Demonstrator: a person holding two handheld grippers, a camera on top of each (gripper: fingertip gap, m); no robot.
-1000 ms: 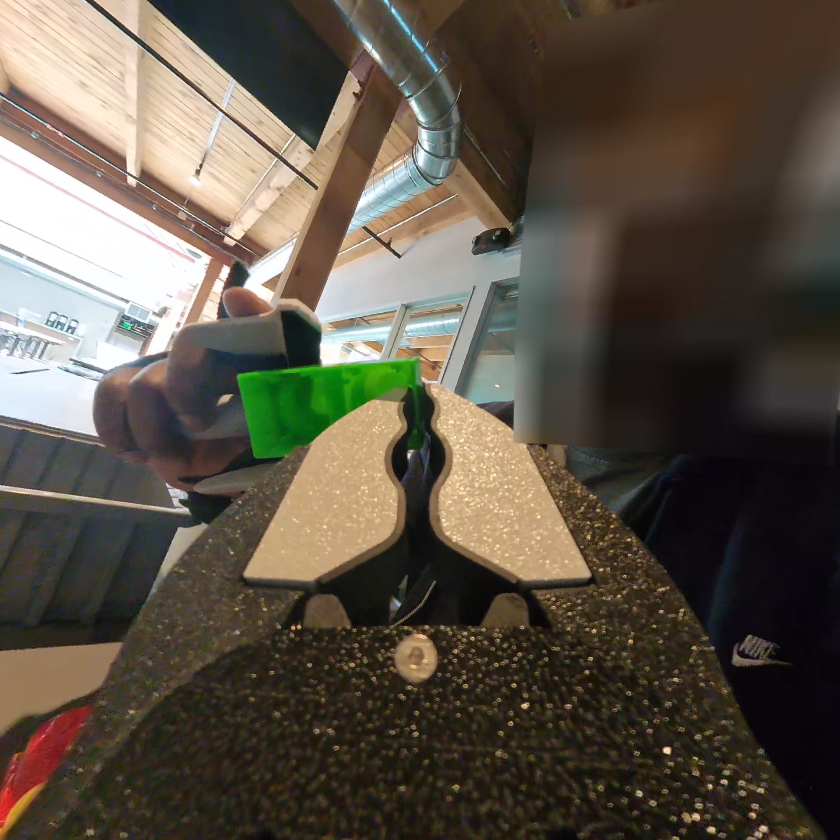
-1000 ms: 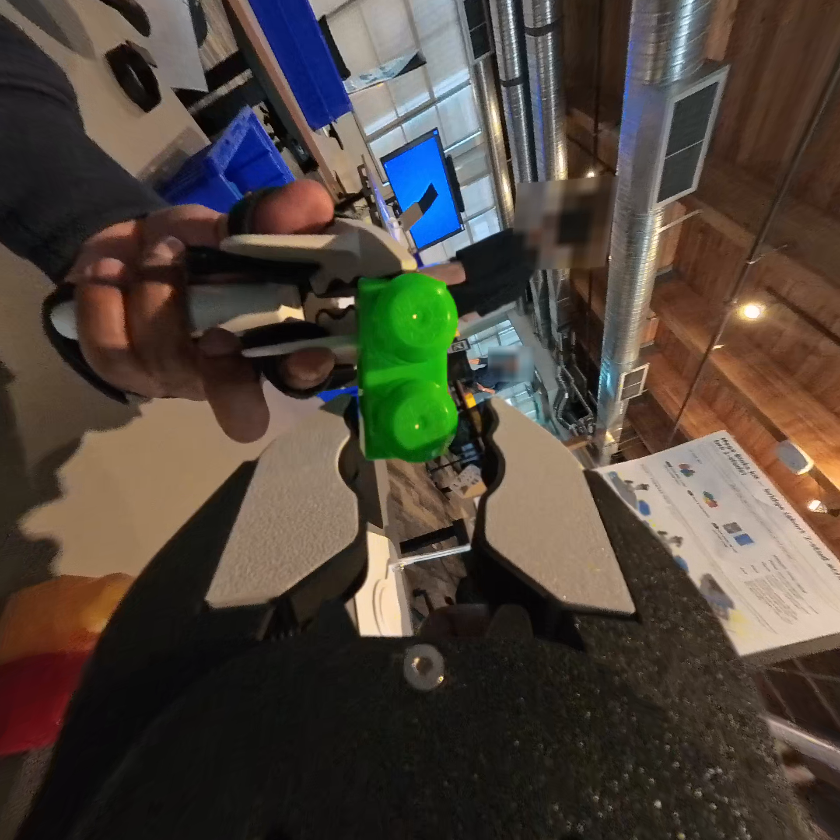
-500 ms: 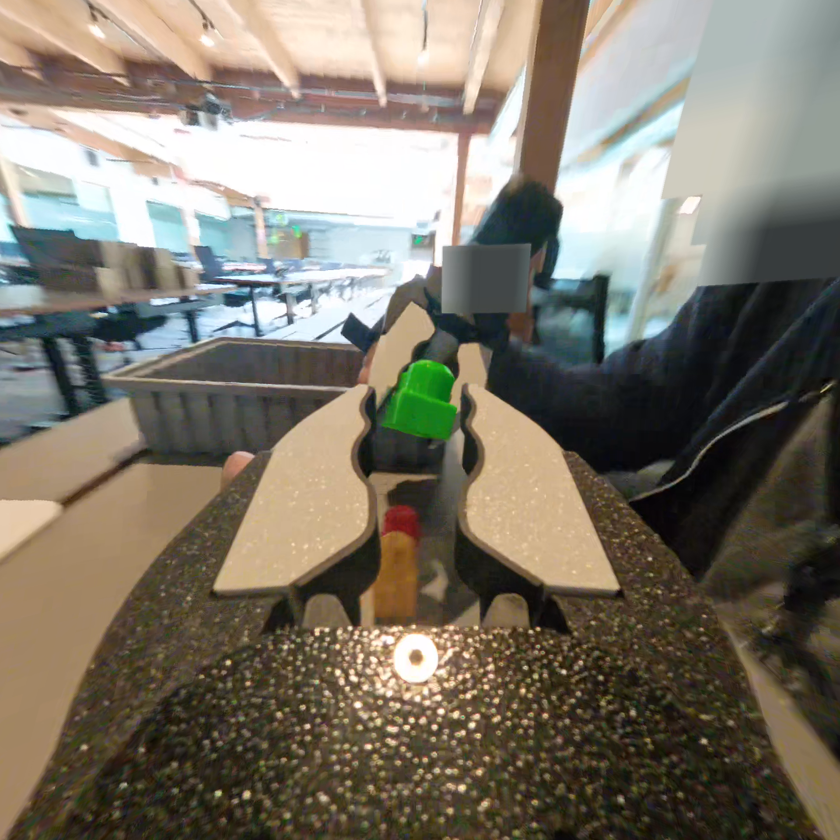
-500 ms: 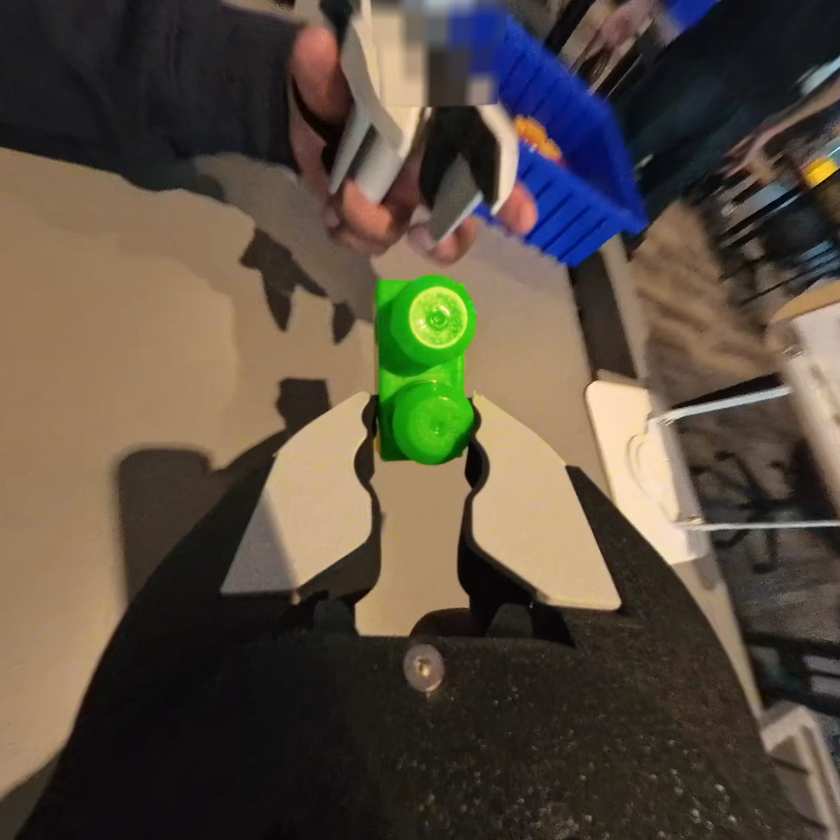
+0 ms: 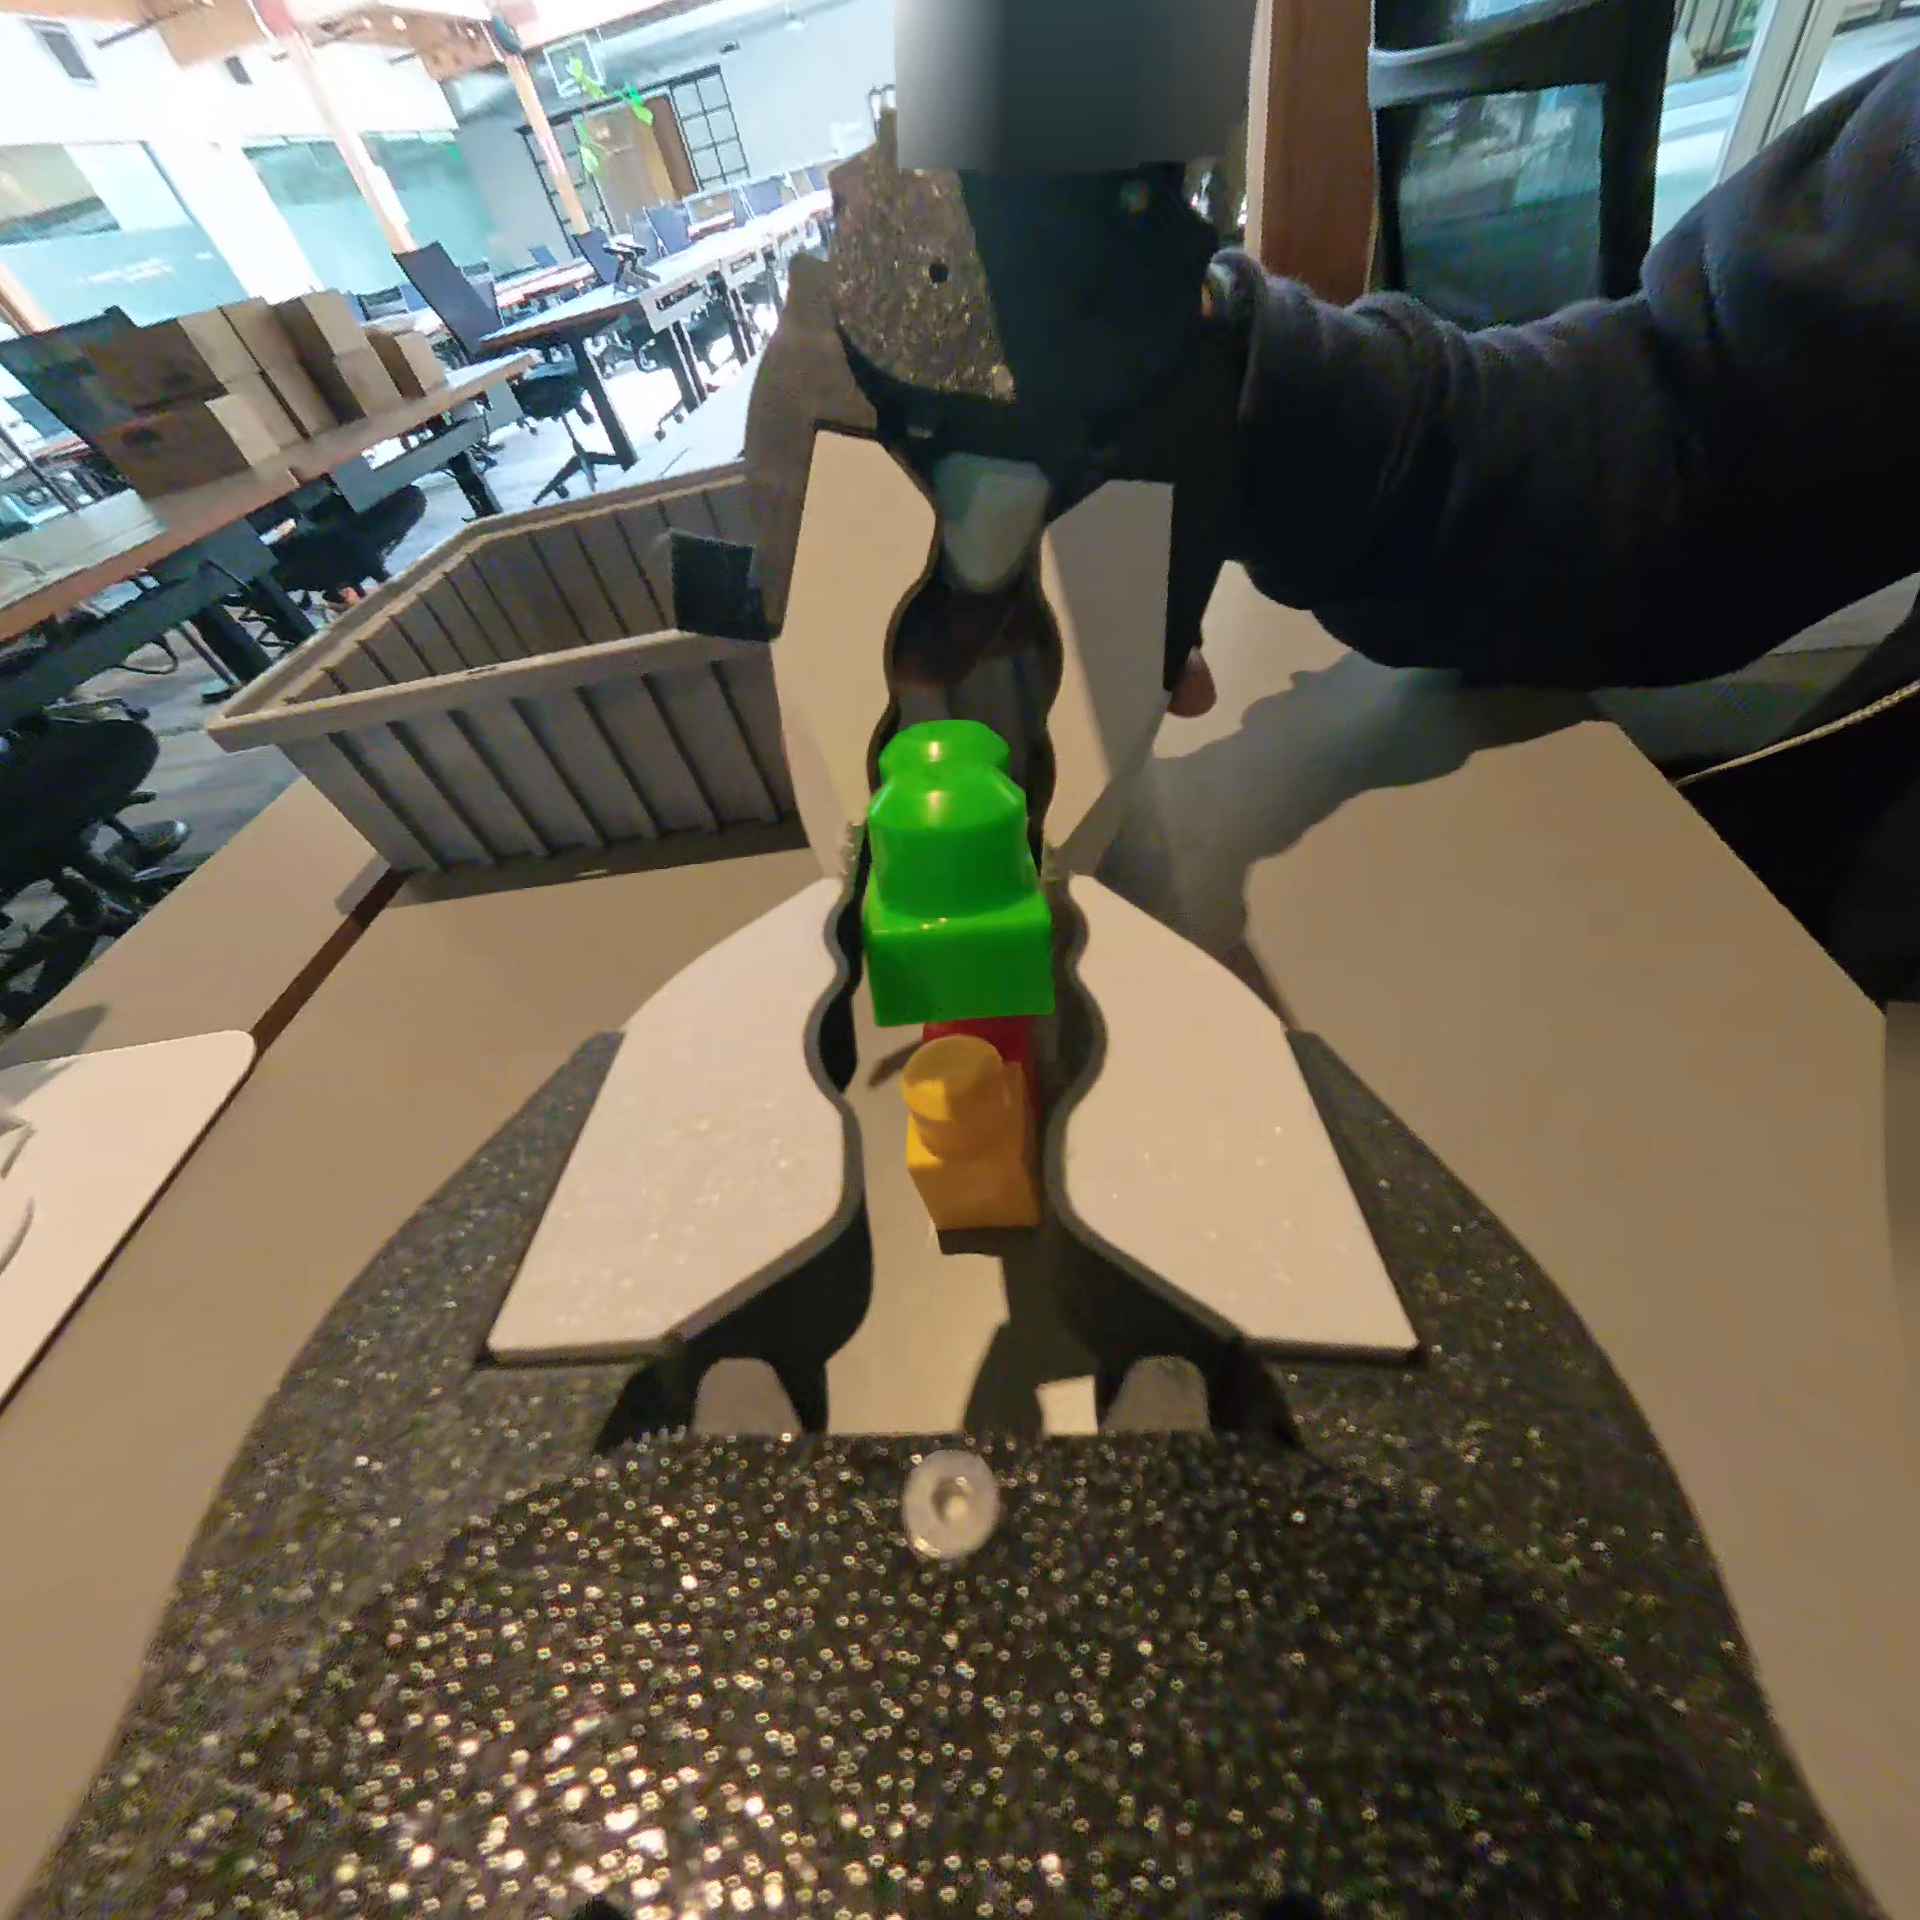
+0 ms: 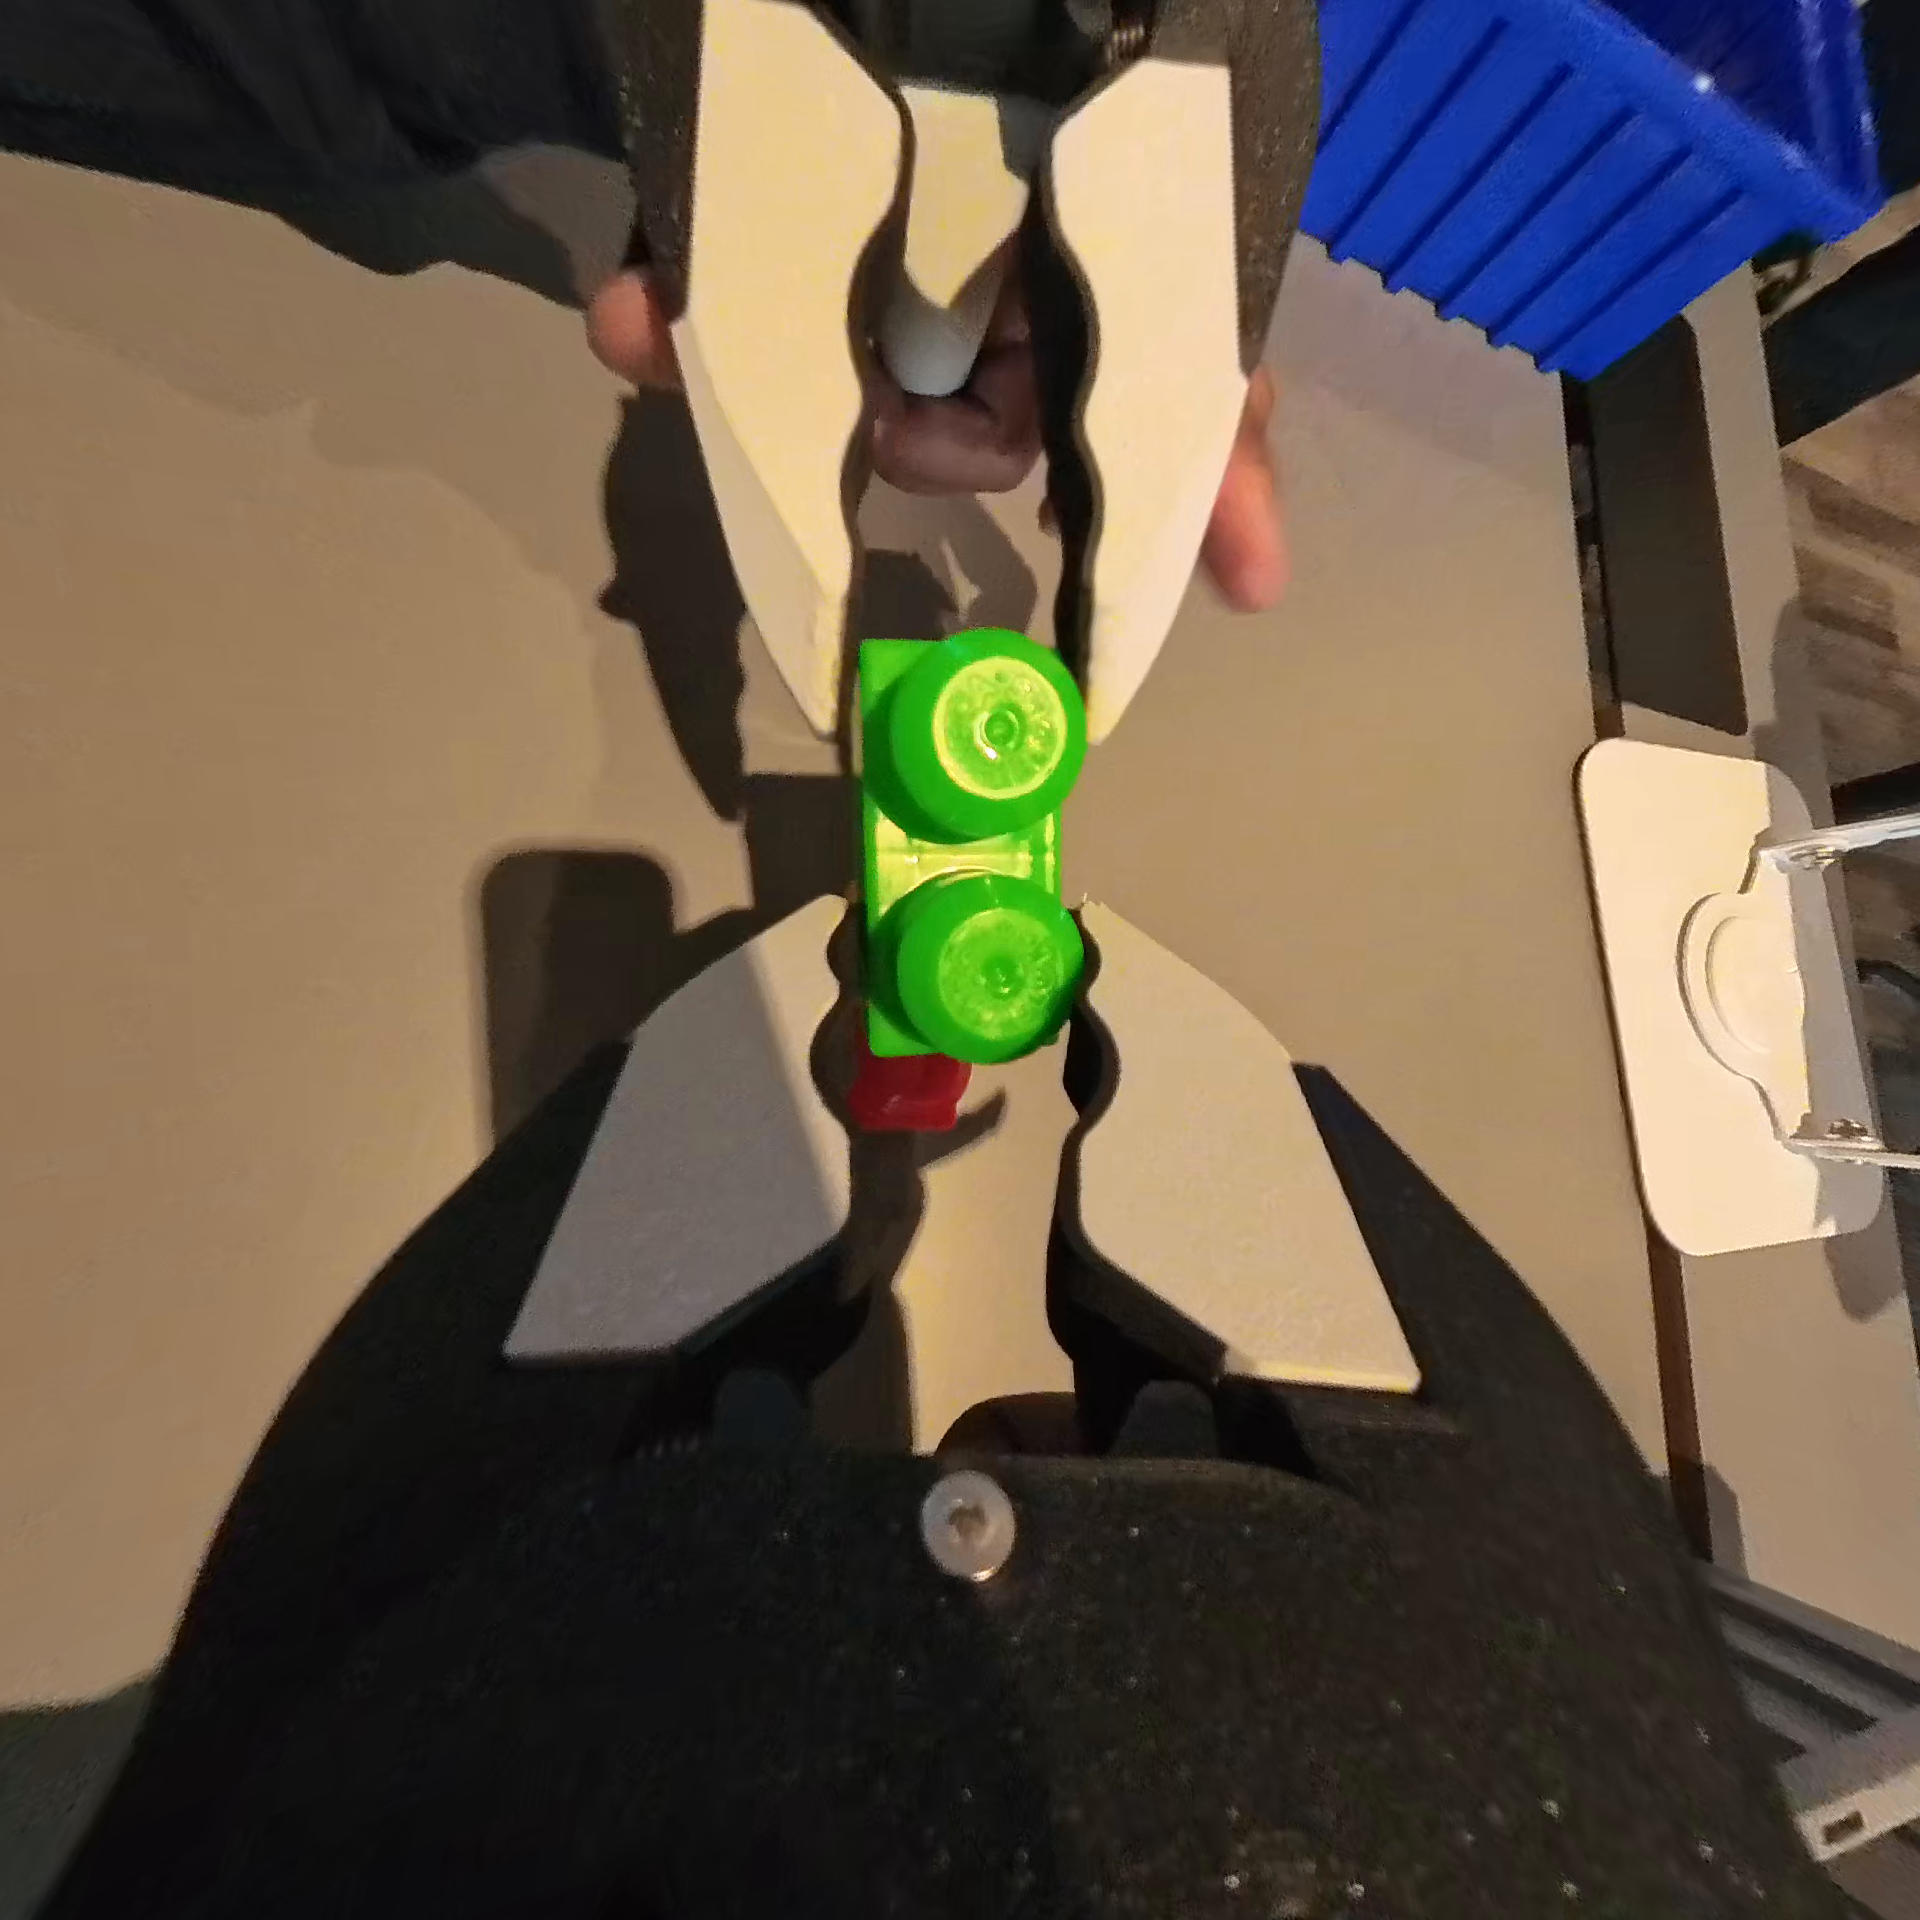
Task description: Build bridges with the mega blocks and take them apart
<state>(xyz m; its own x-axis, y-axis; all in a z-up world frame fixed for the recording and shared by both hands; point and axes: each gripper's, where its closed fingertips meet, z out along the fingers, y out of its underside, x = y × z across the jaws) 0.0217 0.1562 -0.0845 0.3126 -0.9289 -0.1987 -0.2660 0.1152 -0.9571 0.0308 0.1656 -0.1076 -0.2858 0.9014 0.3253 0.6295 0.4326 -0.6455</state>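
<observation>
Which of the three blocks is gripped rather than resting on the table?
The green block, held up by both grippers; the red block and yellow block sit below it.

Grey ribbed bin on beige table; blue bin; cardboard boxes behind.

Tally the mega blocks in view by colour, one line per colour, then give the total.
green block: 1
red block: 1
yellow block: 1
Total: 3
</observation>
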